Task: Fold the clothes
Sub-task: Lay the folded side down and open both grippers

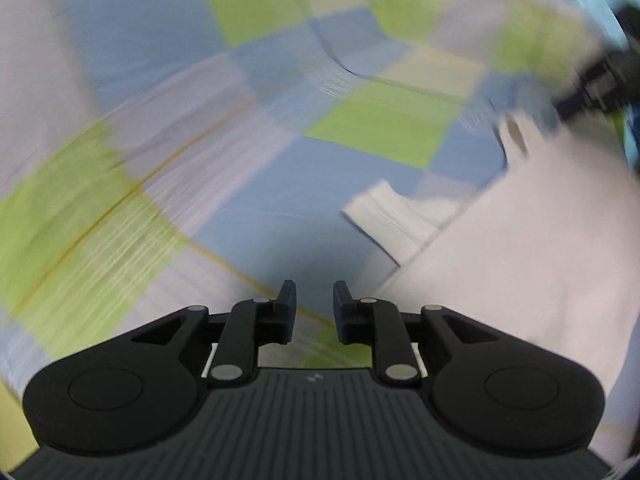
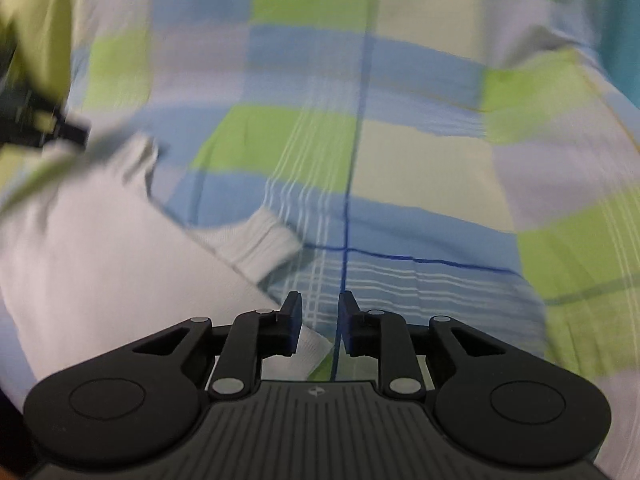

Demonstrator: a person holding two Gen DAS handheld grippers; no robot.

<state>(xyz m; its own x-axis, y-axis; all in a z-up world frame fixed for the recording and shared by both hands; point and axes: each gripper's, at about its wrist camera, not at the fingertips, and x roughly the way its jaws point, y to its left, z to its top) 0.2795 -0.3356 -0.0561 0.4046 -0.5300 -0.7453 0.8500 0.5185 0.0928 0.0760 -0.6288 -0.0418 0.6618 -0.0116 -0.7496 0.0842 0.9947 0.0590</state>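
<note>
1. Hovering over a bed, the left gripper (image 1: 314, 292) has its two black fingers parted by a narrow gap, and only the sheet shows between them; nothing is held.

2. Below it lies a checked bedsheet (image 1: 248, 128) in blocks of blue, lime green, pale lilac and cream, with thin white stripes and a thin yellow line. The left wrist view is smeared by motion blur.

3. A white garment (image 1: 520, 248) lies on the sheet to the right of the left gripper, filling the lower right of that view. A ribbed white cuff (image 1: 384, 216) juts from its near edge onto a blue square of the sheet.

4. At the far right edge of the left wrist view, a blurred black shape touches the upper end of the white garment; it is too blurred to identify.

5. In the right wrist view, the right gripper (image 2: 320, 300) also has its fingers slightly apart, with nothing between them. Its left finger (image 2: 294, 312) sits over the edge of the white garment (image 2: 100, 248), while the other is over the bedsheet (image 2: 420, 160).

6. From this side the garment spreads across the lower left, with the ribbed cuff (image 2: 264, 240) pointing toward the middle, just beyond the fingertips.

7. A blurred black object at the far left edge meets the top corner of the garment; whether it grips the cloth cannot be told.
</note>
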